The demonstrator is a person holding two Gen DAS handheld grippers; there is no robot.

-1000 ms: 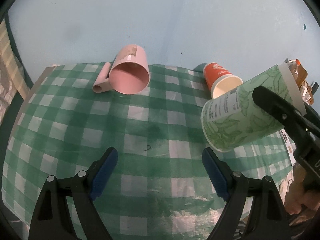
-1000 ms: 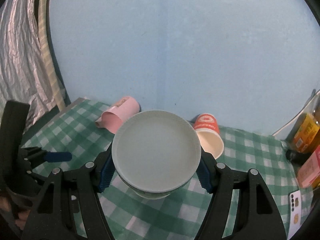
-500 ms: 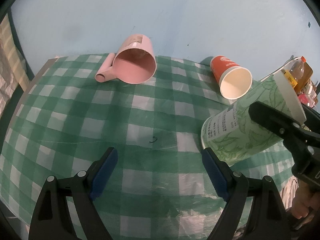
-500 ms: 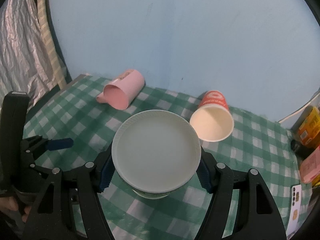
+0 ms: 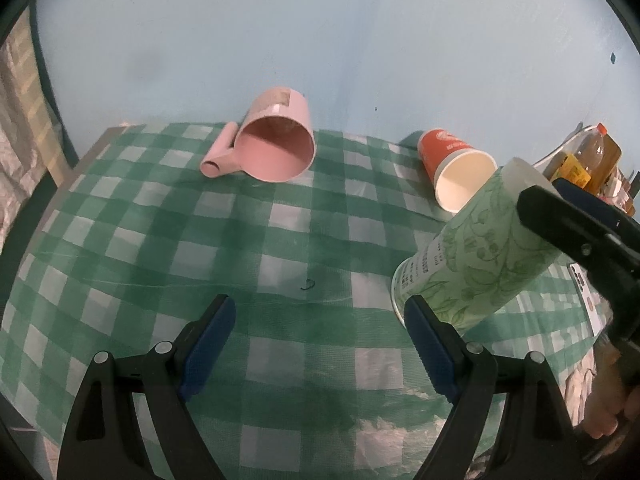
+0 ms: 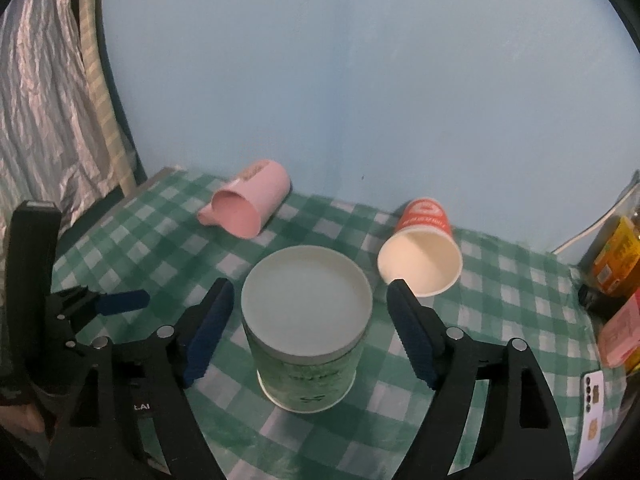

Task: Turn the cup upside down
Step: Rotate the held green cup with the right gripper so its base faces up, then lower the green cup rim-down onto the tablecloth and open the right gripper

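Left wrist view: my camera sits low behind my left fingers (image 5: 212, 332), facing forward across the checked desk (image 5: 200, 240) toward the blue wall (image 5: 320, 40), with the green cup (image 5: 476, 264) close at the right edge. Right wrist view: my camera looks forward and down along my right fingers (image 6: 412, 332) from directly above that green cup (image 6: 306, 312), very near it. Both views share the desk, the wall, the pink cup (image 5: 276, 144) (image 6: 248, 208) and the orange cup (image 5: 456, 168) (image 6: 420, 252).
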